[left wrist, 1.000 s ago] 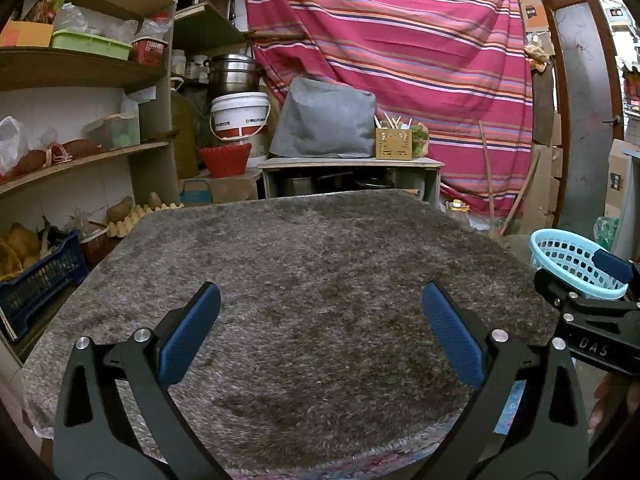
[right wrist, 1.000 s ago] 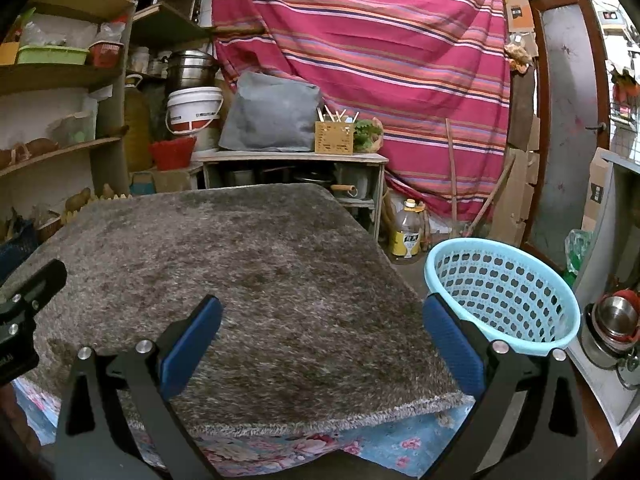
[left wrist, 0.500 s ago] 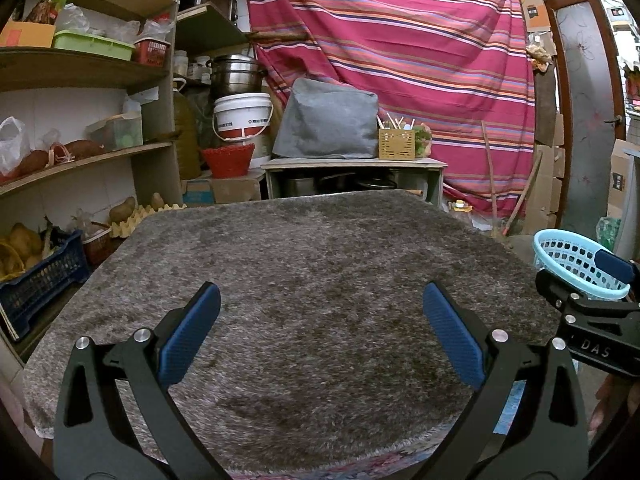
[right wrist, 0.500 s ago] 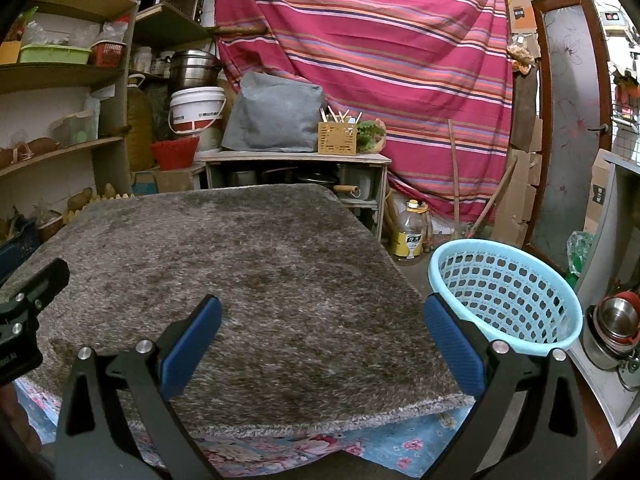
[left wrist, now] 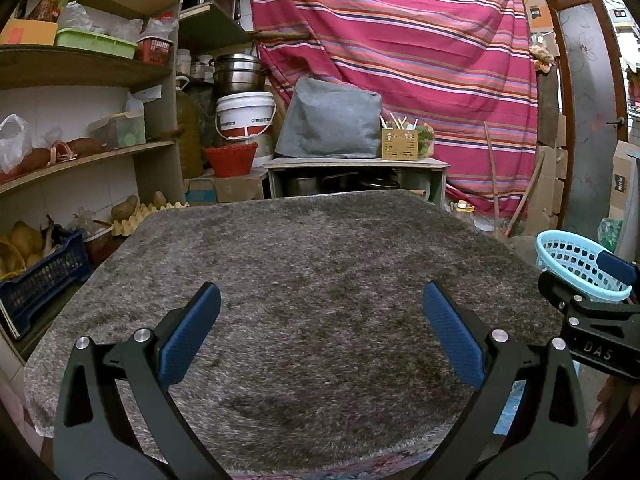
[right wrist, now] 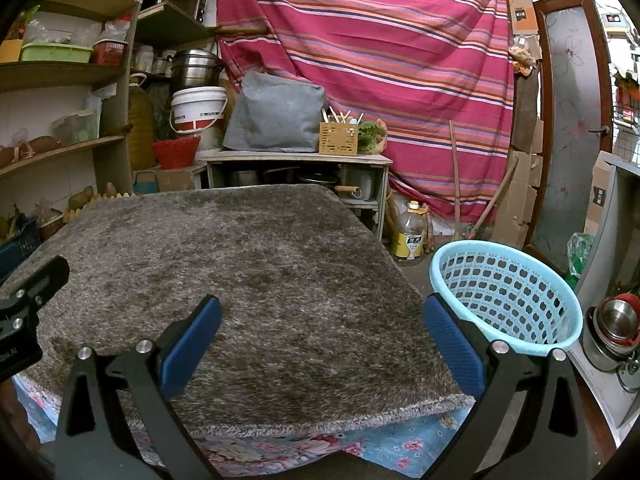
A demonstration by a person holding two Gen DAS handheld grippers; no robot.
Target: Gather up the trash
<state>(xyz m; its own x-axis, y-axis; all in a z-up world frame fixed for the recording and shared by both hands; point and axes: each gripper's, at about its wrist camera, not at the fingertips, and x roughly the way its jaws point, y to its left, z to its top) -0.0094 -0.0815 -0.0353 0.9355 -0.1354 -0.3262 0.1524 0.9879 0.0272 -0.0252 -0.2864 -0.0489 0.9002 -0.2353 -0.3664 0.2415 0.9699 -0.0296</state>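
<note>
- My left hand-held gripper (left wrist: pixel 320 328) is spread wide, holding nothing, above the grey shag rug (left wrist: pixel 304 280) covering the counter.
- My right hand-held gripper (right wrist: pixel 322 330) is likewise wide open and empty.
- The light blue basket (right wrist: pixel 505 294) stands off the counter's edge at 3 o'clock.

- table (right wrist: pixel 400 446): floral cloth (right wrist: pixel 360 444) showing at near edge
- shaggy grey-brown rug (right wrist: pixel 256 280) covers top, overhangs near edge
- rug surface bare
- blue basket (right wrist: pixel 508 292) just beside right edge
</note>
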